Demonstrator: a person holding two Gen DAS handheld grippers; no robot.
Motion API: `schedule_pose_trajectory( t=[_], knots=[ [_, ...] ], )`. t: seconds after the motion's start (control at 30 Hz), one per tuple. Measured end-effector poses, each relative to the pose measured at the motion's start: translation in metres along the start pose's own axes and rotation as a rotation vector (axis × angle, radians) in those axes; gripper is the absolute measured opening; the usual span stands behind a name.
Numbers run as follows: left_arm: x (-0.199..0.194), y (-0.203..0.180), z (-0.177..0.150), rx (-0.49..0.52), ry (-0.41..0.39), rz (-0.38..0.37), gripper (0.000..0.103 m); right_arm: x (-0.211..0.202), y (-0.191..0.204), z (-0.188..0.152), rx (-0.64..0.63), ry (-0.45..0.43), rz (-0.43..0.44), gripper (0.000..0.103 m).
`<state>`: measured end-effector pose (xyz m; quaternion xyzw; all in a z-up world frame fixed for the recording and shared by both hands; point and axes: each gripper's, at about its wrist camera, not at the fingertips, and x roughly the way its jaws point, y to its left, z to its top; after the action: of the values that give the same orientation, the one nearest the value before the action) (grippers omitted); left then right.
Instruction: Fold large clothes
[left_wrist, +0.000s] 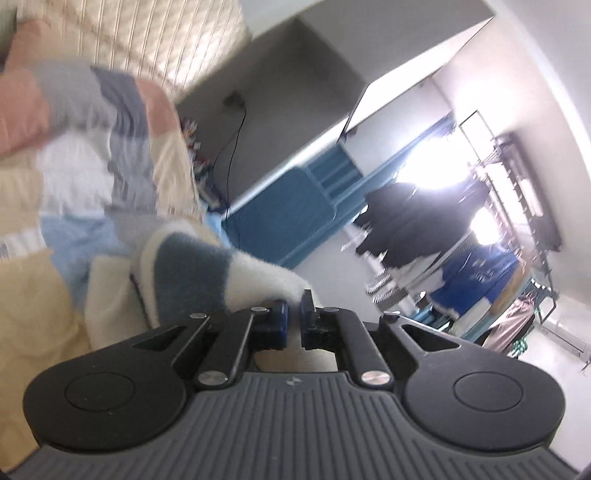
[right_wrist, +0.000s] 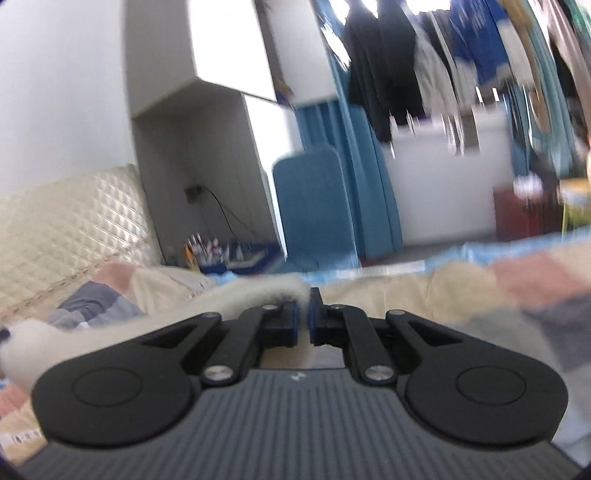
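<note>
Across the bed (left_wrist: 29, 325), a patchwork cover (left_wrist: 92, 158) in pink, grey, blue and cream lies under everything, serving as the wide flat surface for folding. Behind it stand a quilted cream headboard (right_wrist: 74, 221), a clothes rack (left_wrist: 498, 229) hung with dark and blue clothes, and a blue chair (right_wrist: 314, 206). Beside the headboard sits a small blue box (right_wrist: 240, 258) that seems to hold bottles or pens; blur hides what exactly.

Above the cover hangs the garment being folded, a fluffy white sweater (left_wrist: 192, 273) with grey-blue patches. The left gripper (left_wrist: 291, 314) has its fingers closed together on one fuzzy edge, and the right gripper (right_wrist: 303, 314) is likewise pinched on a white fuzzy edge. Holding two separate points likely keeps the cloth spread and taut, so it can be carried over as a straight fold.
</note>
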<state>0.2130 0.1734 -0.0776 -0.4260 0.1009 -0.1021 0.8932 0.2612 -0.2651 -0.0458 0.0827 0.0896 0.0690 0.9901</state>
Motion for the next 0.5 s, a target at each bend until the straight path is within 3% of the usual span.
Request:
schedule_pose_trajectory(
  t=[0.2, 0.27, 0.37, 0.5],
  knots=[
    [-0.063, -0.012, 0.015, 0.015, -0.083, -0.066, 0.007, -0.055, 0.017, 0.019, -0.035, -0.152, 0.08, 0.008],
    [-0.075, -0.009, 0.016, 0.012, -0.093, -0.058, 0.007, -0.06, 0.021, 0.021, -0.055, -0.151, 0.122, 0.008],
    [-0.077, 0.004, 0.015, 0.037, -0.079, 0.028, 0.007, -0.038, 0.022, 0.019, -0.061, -0.044, 0.194, 0.009],
    [-0.051, 0.026, 0.01, 0.019, 0.015, 0.176, 0.007, 0.023, 0.023, 0.004, -0.039, 0.203, 0.205, 0.009]
  ],
)
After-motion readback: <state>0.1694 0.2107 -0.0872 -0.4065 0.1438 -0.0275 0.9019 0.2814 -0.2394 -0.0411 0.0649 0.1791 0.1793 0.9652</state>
